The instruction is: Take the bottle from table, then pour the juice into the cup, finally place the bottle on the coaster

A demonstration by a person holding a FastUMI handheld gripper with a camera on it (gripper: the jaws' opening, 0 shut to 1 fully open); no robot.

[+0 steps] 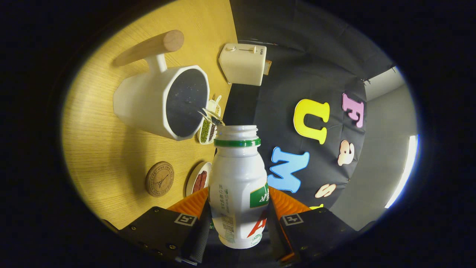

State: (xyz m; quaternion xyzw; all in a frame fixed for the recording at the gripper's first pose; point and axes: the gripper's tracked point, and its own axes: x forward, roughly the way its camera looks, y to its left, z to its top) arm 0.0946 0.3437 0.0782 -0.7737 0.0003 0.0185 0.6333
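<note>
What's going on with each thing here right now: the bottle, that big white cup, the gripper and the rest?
Bottle: uncapped, tilted toward the cup, held between the gripper's fingers.
Cup: dark inside, a thin stream falling in from the bottle.
Gripper: shut on the bottle.
Coaster: bare, on the table.
Toaster: standing at the table's far edge.

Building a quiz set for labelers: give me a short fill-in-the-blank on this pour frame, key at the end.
1. The claw is shut on the white ____.
2. The bottle's open mouth is tipped toward the white ____ with the wooden handle.
3. The round cork ____ lies on the wooden table, bare, beside a small plate.
4. Beyond the cup, at the table's far edge, stands a cream ____.

Missing words: bottle; cup; coaster; toaster
</note>
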